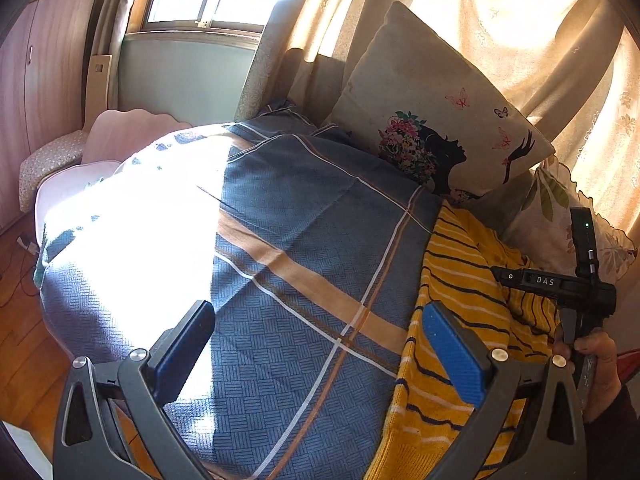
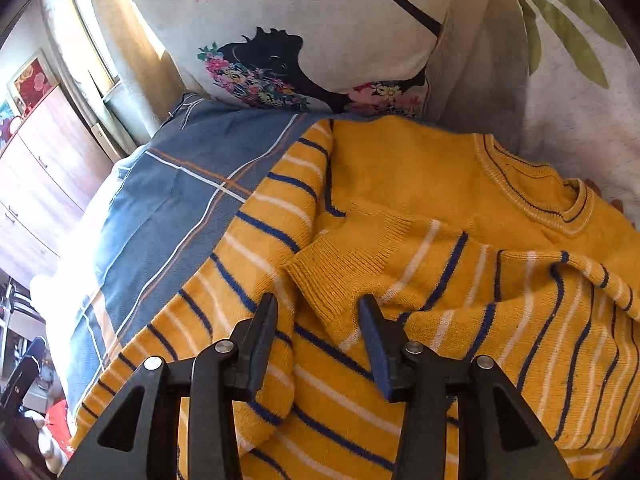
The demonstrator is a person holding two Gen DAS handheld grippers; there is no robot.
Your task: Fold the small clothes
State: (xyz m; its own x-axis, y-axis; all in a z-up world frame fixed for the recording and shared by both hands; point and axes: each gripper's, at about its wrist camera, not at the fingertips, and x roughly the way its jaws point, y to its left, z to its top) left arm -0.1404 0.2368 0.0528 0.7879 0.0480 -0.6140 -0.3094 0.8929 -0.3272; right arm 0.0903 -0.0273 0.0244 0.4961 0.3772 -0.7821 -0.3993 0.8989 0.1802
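A small yellow knit sweater with navy and white stripes lies on a blue checked bed cover. One sleeve is folded across its chest, the cuff pointing toward me. My right gripper is open and empty, its jaws just above the cuff. In the left wrist view the sweater lies at the right. My left gripper is open and empty over the cover, its right pad at the sweater's edge. The right gripper's body shows there, held by a hand.
A cream pillow with a black silhouette print leans at the bed's head; it also shows in the right wrist view. A leaf-print cushion sits to its right. Curtains hang behind. Strong sunlight whitens the bed's left part. A wardrobe stands left.
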